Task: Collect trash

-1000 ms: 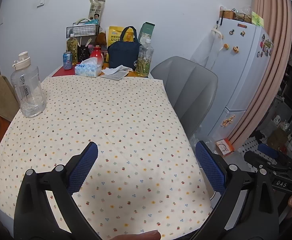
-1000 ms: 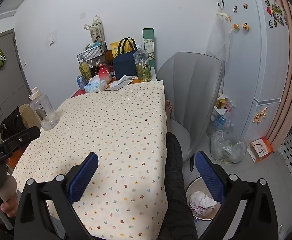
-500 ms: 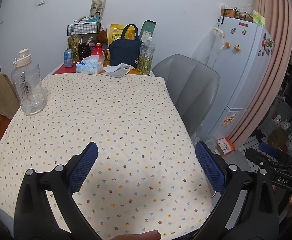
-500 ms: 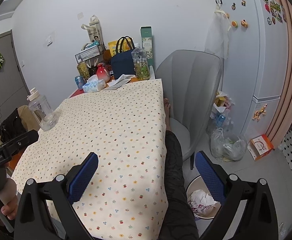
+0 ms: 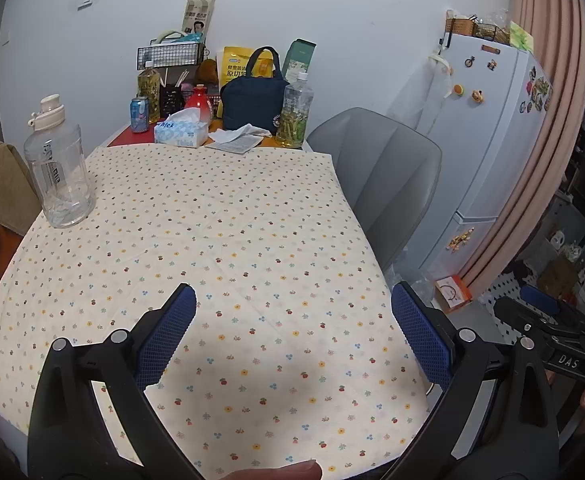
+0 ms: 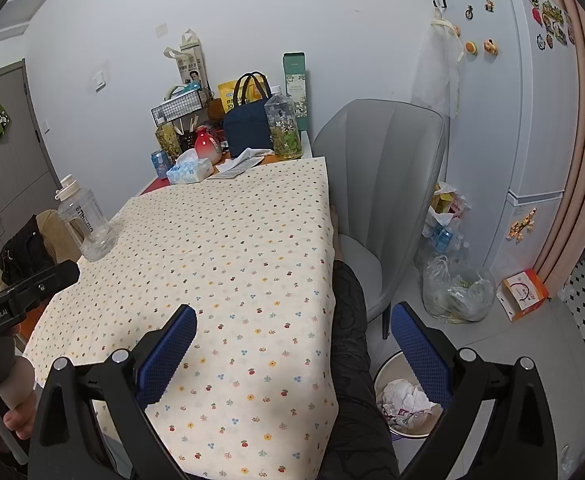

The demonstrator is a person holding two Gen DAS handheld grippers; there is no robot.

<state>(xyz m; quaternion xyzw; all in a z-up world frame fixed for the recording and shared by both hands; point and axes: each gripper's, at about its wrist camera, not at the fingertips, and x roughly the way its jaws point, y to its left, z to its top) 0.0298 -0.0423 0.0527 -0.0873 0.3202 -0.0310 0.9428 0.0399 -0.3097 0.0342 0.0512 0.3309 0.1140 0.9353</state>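
Observation:
My left gripper [image 5: 292, 312] hangs open over the near end of the table [image 5: 220, 240], which wears a flower-print cloth; nothing is between its blue pads. My right gripper [image 6: 292, 332] is open too, over the table's right edge. Below it on the floor stands a small bin [image 6: 402, 402] with crumpled paper inside. At the table's far end lie a crumpled white tissue [image 5: 238, 134] and a flat paper sheet [image 5: 232, 145], beside a tissue box [image 5: 180, 133]. The tissue [image 6: 248, 156] also shows in the right wrist view. A blue drink can [image 5: 139, 114] stands at the back left.
A large clear jug [image 5: 58, 164] stands at the table's left edge. A navy bag [image 5: 252, 100], bottles and a wire rack crowd the far end. A grey chair [image 6: 388, 184], a full plastic bag [image 6: 456, 290], an orange box [image 6: 524, 288] and a fridge [image 6: 512, 120] are on the right. A person's leg [image 6: 352, 340] runs along the table edge.
Both grippers have drifted slightly back and upward, so the table's far end sits a little lower in view. Both stay open and empty.

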